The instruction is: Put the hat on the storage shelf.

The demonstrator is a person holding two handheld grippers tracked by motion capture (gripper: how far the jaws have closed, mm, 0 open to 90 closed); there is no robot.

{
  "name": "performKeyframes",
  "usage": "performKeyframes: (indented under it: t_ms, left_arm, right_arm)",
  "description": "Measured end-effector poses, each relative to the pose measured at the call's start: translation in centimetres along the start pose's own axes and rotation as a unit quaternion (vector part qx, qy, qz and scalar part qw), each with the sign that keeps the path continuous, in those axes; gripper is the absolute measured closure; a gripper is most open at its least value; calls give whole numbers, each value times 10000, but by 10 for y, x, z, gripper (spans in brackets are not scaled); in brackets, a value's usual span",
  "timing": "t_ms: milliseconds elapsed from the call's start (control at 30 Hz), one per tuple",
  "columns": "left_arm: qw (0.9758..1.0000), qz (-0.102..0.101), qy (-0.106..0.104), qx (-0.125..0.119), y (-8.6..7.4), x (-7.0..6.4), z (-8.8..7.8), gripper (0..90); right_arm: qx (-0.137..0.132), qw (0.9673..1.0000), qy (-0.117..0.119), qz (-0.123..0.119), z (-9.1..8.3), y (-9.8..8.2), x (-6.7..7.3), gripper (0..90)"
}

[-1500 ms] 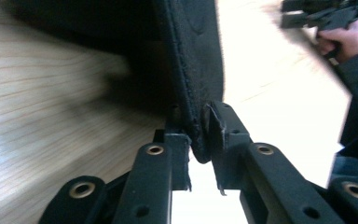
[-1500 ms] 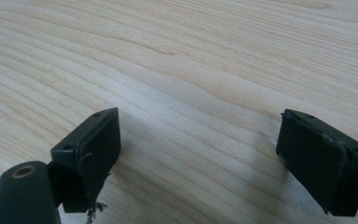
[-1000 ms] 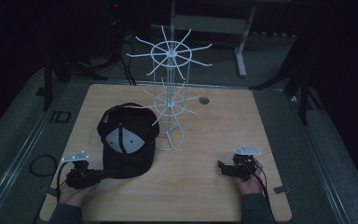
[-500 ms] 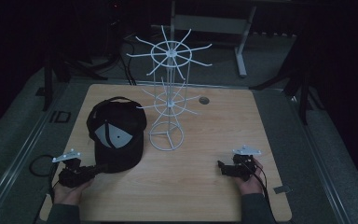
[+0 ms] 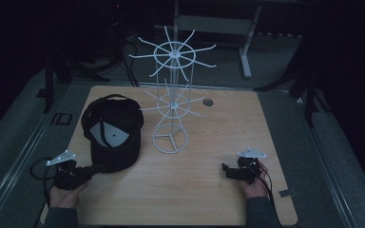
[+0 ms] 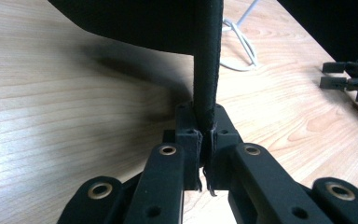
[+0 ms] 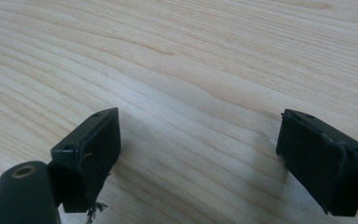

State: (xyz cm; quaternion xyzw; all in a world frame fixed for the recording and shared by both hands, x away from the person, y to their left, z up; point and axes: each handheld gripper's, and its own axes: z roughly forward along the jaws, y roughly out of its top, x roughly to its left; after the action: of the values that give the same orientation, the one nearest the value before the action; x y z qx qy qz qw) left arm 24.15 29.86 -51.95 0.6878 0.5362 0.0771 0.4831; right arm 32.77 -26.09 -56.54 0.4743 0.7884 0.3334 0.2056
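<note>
A black cap (image 5: 111,133) with a grey patch stands tilted on the left half of the wooden table (image 5: 209,190), just left of the white wire rack (image 5: 171,104). My left gripper (image 5: 92,169) sits at the cap's near edge. In the left gripper view the jaws (image 6: 204,126) are shut on the thin black brim (image 6: 207,70), which rises straight up between them. My right gripper (image 5: 225,170) rests low at the near right of the table. Its jaws (image 7: 200,144) stand open over bare wood with nothing between them.
The rack's round base (image 6: 242,44) stands mid-table, with spoked arms at two heights. A small round grommet (image 5: 208,102) is set in the table's far side. Dark floor surrounds the table, and a metal frame (image 5: 247,42) stands beyond it.
The cap has shifted left, away from the rack base, held by the left gripper, which drew back a little to the left. The right gripper has stayed put.
</note>
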Motion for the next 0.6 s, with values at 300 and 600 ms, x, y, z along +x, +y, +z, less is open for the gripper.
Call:
performKeyframes:
  t_ms: [300,600]
  left_arm:
    - [9999,14,97,-98,6,-2,-4,862]
    - [9994,103,219,-258,13,-8,-9,862]
  right_arm:
    - [0,10000,-1,1,0,0,0,134]
    - [0,10000,-1,1,0,0,0,134]
